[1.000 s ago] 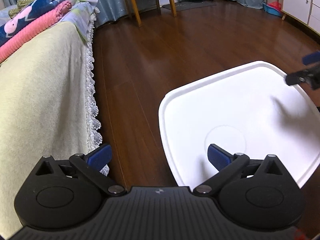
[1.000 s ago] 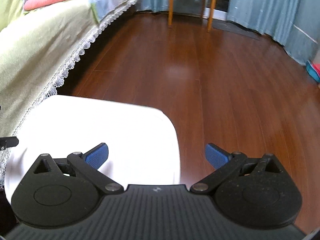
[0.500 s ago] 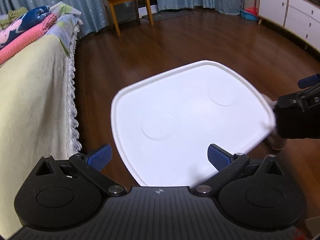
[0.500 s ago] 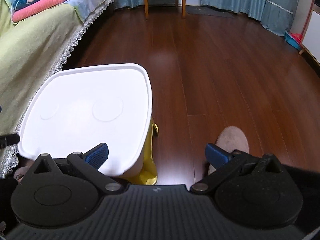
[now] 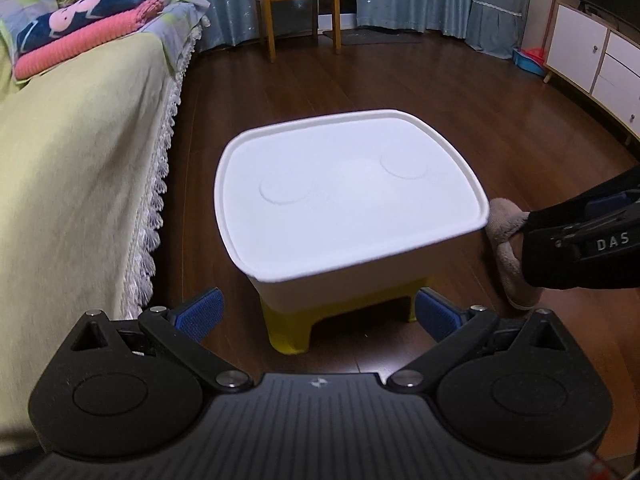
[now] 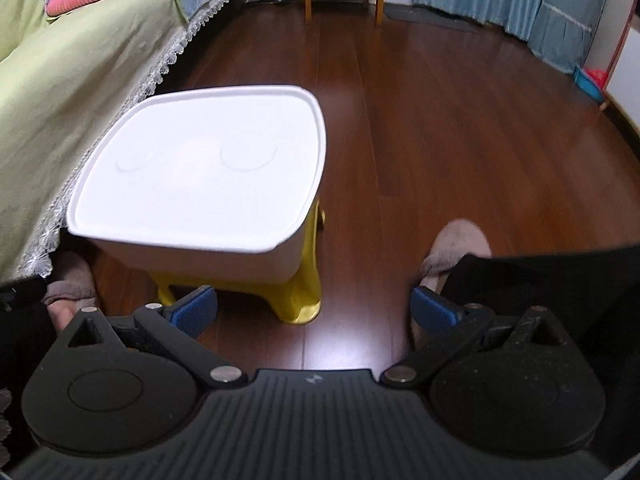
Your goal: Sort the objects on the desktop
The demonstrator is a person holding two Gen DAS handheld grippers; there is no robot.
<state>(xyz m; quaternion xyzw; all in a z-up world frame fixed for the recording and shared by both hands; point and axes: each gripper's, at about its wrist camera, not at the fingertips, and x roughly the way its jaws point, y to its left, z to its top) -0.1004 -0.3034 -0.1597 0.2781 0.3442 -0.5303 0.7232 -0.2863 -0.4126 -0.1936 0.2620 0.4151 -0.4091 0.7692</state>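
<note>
Dark wood flooring (image 5: 400, 80) runs under both views. Left gripper (image 5: 318, 314) hangs with its jaws spread wide and nothing between them; right gripper (image 6: 314, 310) is likewise released and empty. Both are held low, level, pointing forward. Just ahead of each pair of fingertips stands a white tray table (image 5: 348, 192) on a yellow base (image 5: 290, 334), partly hidden beneath the top. No desktop objects show on it. Slippered feet (image 6: 456, 248) are cut off by dark trouser legs; a draped bed (image 5: 80, 160) lies left
</note>
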